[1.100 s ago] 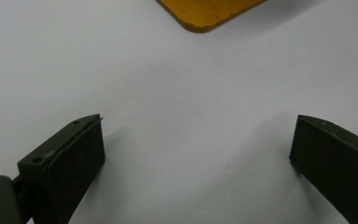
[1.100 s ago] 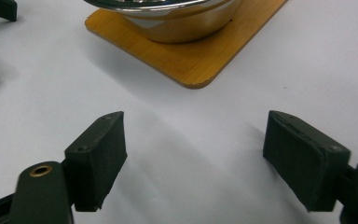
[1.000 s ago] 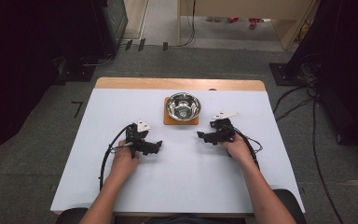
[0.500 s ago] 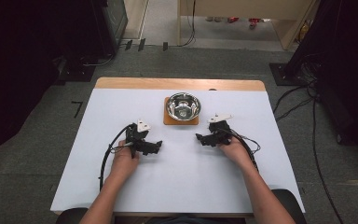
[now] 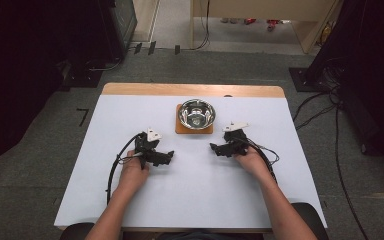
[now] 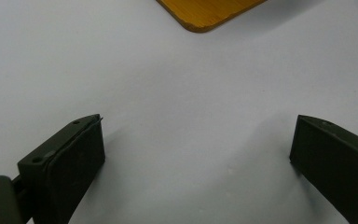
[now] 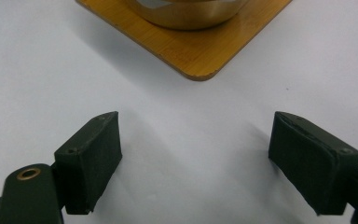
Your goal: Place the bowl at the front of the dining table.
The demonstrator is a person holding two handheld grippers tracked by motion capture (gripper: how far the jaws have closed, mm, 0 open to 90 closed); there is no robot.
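A shiny steel bowl sits on a small square wooden board at the far middle of the white table. My left gripper rests on the table to the front left of the board, its jaws pointing right. The left gripper view shows it open over bare white surface, with a corner of the board ahead. My right gripper lies just right of the board's near corner, pointing left. It is open with nothing between its jaws, facing the board and the bowl.
A strip of bare wood runs along the table's far edge. Black cables trail from both grippers across the table. Dark equipment and floor cables flank the table on grey carpet.
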